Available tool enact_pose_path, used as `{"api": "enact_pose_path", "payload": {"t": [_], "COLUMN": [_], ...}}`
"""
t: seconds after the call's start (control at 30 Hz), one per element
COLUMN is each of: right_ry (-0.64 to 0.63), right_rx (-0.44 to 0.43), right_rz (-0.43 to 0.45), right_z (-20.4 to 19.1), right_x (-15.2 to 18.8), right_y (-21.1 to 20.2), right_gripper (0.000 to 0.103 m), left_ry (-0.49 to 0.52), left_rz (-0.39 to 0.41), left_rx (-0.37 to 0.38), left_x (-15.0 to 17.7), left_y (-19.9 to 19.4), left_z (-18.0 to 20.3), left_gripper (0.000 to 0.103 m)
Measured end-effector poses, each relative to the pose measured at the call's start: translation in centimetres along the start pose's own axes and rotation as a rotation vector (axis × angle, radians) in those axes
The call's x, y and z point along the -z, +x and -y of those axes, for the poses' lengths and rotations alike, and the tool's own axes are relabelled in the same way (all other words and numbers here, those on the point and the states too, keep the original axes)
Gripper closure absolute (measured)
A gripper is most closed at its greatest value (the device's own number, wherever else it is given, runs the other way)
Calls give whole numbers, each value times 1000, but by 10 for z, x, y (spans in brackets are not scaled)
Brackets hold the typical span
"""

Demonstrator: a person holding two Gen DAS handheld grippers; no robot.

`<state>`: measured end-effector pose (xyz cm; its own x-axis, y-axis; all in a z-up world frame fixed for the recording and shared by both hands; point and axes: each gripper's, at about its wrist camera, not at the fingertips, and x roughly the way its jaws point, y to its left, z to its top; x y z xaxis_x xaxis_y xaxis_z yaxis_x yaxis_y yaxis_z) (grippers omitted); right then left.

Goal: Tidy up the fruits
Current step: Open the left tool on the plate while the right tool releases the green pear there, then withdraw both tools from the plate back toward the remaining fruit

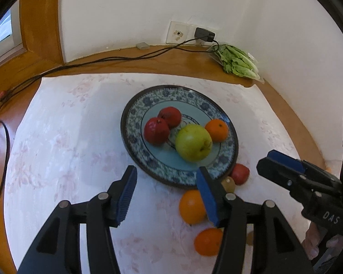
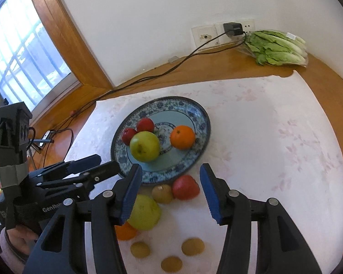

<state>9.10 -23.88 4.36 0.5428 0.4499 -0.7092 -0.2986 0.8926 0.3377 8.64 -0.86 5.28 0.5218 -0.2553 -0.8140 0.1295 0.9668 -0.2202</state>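
Observation:
A blue-patterned plate [image 1: 137, 123] [image 2: 194, 114] on the white cloth holds two red fruits [image 1: 156, 130], a green apple [image 1: 193, 142] [image 2: 145, 146] and an orange [image 1: 216, 127] [image 2: 182, 137]. Loose on the cloth in front of it lie a red fruit [image 2: 185, 187], a brown kiwi [image 2: 162, 193], a green apple [image 2: 146, 213], an orange [image 2: 125, 231] and three small brown fruits [image 2: 192, 246]. My left gripper [image 1: 168, 194] is open and empty, just before the plate's near rim. My right gripper [image 2: 171, 191] is open and empty above the loose fruit.
A bag of lettuce [image 1: 237, 62] [image 2: 276, 48] lies at the back right by the wall. A black charger [image 1: 204, 34] is plugged into the wall socket, and its cable [image 1: 103, 59] runs left along the wooden table edge. A window [image 2: 18, 52] is at the left.

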Motion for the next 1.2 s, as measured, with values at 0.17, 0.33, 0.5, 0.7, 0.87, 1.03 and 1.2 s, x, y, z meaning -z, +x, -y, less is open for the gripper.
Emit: {"api": "enact_pose_path", "payload": {"t": [0.17,0.33,0.5,0.7,0.87,1.03,1.2], "right_ry": [0,-11,-16,10,34,27,23], "right_rx": [9,10,-4,5,16,31,26], "right_rz": [-16,-23,-32,-44,-48,-48,-51], "right_z": [0,-2,0,8,13,13,13], "right_x": [13,27,44,59,69,78,82], "right_y": [-10,-19,-24,-29,-31,-33,-33], "right_gripper": [49,49,49,49,49,49,49], "left_ry": [-6,-15,-3,10,18,15,29], "left_rz": [-7,-26,-34,-43,-43,-54,-60], "left_rx": [7,16,19,33,46,54,57], "left_x": [13,26,41,51,55,61,65], "left_y": [-8,-12,-19,-23,-25,-23,-20], "left_z": [2,5,12,17,19,21,26], "left_gripper": [46,46,46,46,46,46,46]}}
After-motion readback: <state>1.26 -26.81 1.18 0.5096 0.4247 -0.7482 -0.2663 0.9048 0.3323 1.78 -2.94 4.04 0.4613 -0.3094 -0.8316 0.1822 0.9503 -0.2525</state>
